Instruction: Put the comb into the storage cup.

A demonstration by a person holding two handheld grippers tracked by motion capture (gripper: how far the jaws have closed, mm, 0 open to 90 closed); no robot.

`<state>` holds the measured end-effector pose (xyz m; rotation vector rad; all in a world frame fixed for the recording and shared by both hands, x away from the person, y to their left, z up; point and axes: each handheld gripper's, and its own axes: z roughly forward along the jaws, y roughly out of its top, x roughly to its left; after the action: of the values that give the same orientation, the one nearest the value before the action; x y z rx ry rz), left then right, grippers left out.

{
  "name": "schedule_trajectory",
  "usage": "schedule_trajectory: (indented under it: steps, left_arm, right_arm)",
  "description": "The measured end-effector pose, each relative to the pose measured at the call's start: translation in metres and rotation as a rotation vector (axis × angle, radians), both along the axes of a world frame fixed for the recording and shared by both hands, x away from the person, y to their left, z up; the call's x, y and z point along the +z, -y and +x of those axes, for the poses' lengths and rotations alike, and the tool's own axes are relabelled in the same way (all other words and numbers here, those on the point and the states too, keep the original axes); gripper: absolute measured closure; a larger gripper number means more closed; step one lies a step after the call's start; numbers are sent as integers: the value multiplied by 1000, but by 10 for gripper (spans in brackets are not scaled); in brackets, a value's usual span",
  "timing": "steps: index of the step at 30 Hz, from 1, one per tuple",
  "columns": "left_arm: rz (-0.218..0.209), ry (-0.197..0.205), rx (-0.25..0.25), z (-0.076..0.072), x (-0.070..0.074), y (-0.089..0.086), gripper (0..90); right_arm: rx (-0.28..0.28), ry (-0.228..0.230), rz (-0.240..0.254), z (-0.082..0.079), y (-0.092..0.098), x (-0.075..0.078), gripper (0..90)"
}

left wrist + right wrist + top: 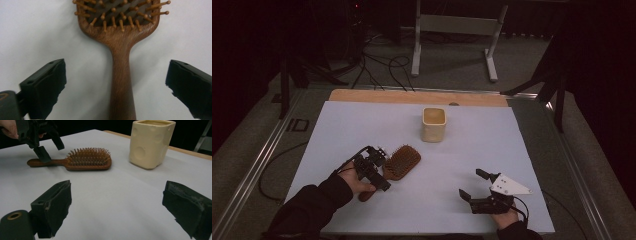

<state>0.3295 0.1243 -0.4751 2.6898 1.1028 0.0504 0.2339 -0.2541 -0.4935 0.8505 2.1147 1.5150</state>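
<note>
Nearest the lens in the left gripper view, the left gripper [116, 82] presents two black jaws at the lower left and lower right of the frame, spread wide. Between them, touching neither pad, runs the handle of the wooden hairbrush [121, 62], rising from the bottom centre to the bristled head at the top centre. Brush lies flat on the white table cover [37, 30], bristles up.

High view: left gripper [379, 165] sits lower left of centre, held in the person's left hand [352, 180], directly over the brush handle; brush head [402, 162] points toward the upper right. Cream square cup [434, 124] stands upright at upper centre, well apart from the brush. Right gripper [472, 184] is at lower right, jaws spread, nothing between them, held by the right hand [504, 217] at the bottom edge.

Right gripper view: own jaws at the lower corners, parted over bare cover. Hairbrush [82, 160] lies at upper left with the left gripper [47, 147] standing over its handle, one jaw tip down beside the handle; contact cannot be confirmed. Cup [150, 142] stands at upper right.
</note>
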Motion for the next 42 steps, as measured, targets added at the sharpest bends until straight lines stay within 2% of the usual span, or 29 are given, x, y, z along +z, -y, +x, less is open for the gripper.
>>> schedule_trajectory:
  steps: [3,4,8,11,17,19,21,22,26,29,32,42]
  left_arm:
    - [-3,-19,4,3,-3,2,100]
    - [-5,-24,7,5,-4,3,149]
    - [-3,-43,17,9,-7,5,199]
    - [12,-48,18,11,-8,6,292]
    - [1,-80,11,15,-12,7,497]
    - [7,-85,8,17,-11,7,525]
    - [-6,-101,6,17,-11,8,580]
    - [5,-97,4,16,-11,9,601]
    - [28,-86,5,15,-12,11,628]
    - [50,-66,9,14,-12,13,688]
    - [65,-48,-34,12,-12,14,707]
    - [24,-42,-48,13,-13,7,739]
  right_arm:
    - [0,2,0,0,0,0,86]
    - [-1,-1,1,0,0,0,86]
    - [-1,1,0,0,1,0,86]
    - [0,1,2,0,1,0,85]
    - [-1,1,1,0,1,0,85]
    - [0,4,1,0,0,0,85]
    - [0,4,1,0,0,0,86]
    - [1,4,1,0,1,0,85]
    - [-1,4,1,0,0,0,86]
    - [1,5,1,0,0,0,85]
    - [2,4,-2,0,0,0,85]
    - [3,4,0,1,-1,0,86]
